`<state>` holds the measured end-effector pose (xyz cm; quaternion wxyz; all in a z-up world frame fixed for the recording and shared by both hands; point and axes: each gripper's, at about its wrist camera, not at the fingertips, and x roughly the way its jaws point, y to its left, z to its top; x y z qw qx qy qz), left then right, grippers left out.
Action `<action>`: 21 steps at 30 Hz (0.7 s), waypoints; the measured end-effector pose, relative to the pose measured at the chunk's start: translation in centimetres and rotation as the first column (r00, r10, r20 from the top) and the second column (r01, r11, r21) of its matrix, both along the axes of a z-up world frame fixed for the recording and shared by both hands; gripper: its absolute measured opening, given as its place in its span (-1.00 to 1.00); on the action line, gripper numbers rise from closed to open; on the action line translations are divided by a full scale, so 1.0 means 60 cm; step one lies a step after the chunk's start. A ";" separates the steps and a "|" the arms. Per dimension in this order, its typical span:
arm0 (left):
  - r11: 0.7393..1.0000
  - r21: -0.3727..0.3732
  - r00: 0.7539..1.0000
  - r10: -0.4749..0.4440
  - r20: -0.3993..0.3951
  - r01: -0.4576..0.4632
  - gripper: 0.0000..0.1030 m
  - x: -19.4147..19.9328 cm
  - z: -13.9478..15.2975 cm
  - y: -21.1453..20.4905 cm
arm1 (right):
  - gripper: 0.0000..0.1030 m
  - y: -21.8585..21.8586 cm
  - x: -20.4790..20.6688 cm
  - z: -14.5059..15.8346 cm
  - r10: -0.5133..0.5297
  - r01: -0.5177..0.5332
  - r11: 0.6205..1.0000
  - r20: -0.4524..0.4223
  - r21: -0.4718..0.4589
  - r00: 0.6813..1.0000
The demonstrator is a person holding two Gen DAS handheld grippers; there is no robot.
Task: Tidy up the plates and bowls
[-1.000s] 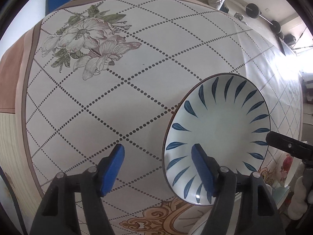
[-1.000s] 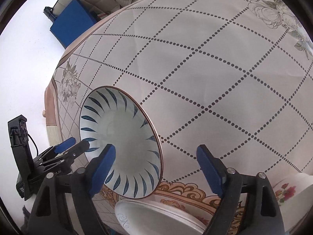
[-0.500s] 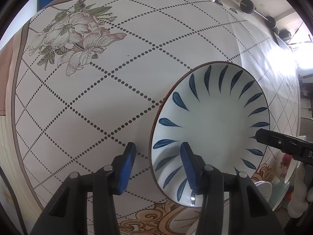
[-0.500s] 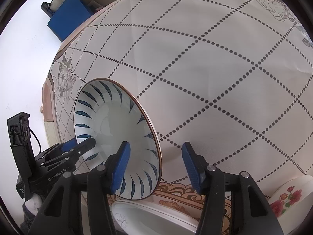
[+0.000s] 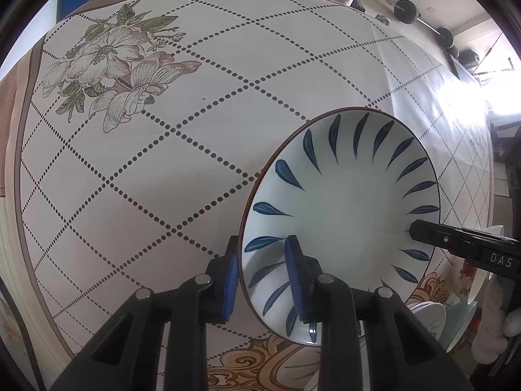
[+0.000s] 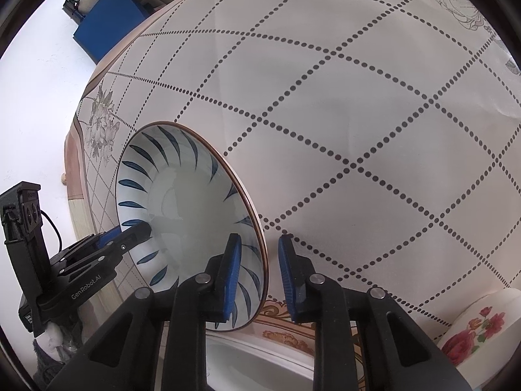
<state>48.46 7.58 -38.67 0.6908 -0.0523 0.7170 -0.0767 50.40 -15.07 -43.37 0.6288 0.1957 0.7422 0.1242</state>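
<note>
1. Since a second ago both grippers have been closing: each then stood wide with the bowl's rim loosely between its pads, and now the pads sit close on either side of that rim.
2. The left gripper [image 5: 262, 275] straddles the near-left rim of the blue-leaf bowl [image 5: 342, 215], one blue pad outside the wall, the other inside; it looks clenched on the rim, though whether the inner pad fully presses cannot be told for sure.
3. The right gripper [image 6: 259, 277] straddles the opposite rim of the same bowl [image 6: 182, 208], its left pad inside, its right pad outside. A slim gap shows between the outer pad and the rim edge in the right wrist view, so firm contact there cannot be confirmed.
4. Each gripper's black finger shows in the other's view, reaching over the bowl's far rim.
5. The bowl is white inside with dark blue leaf strokes around the wall and a brown rim line. It sits on the desk [image 5: 162, 169], near the front edge.
6. The desk wears a pale cloth with dotted diamond lines and a printed flower [image 5: 110, 65] toward one corner.
7. Near the front edge lie a white dish [image 6: 260, 361] just below the bowl and a rose-patterned bowl [image 6: 482, 322] to the right.
</note>
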 end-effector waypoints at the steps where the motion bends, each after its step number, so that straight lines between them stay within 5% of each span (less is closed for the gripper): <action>1: 1.000 -0.004 1.000 0.003 0.000 -0.003 -0.53 0.002 0.000 0.001 | -0.59 0.001 0.000 0.000 0.004 -0.004 1.000 0.004 -0.002 1.000; 3: 1.000 -0.009 1.000 0.010 0.000 -0.010 -0.56 0.003 0.001 0.005 | -0.72 0.004 -0.001 -0.001 0.006 -0.006 1.000 0.001 0.003 1.000; 21: 0.999 0.024 0.999 -0.025 0.030 0.024 -0.62 0.014 0.027 -0.004 | -0.75 -0.006 0.006 0.017 0.004 -0.005 1.000 0.036 0.013 0.999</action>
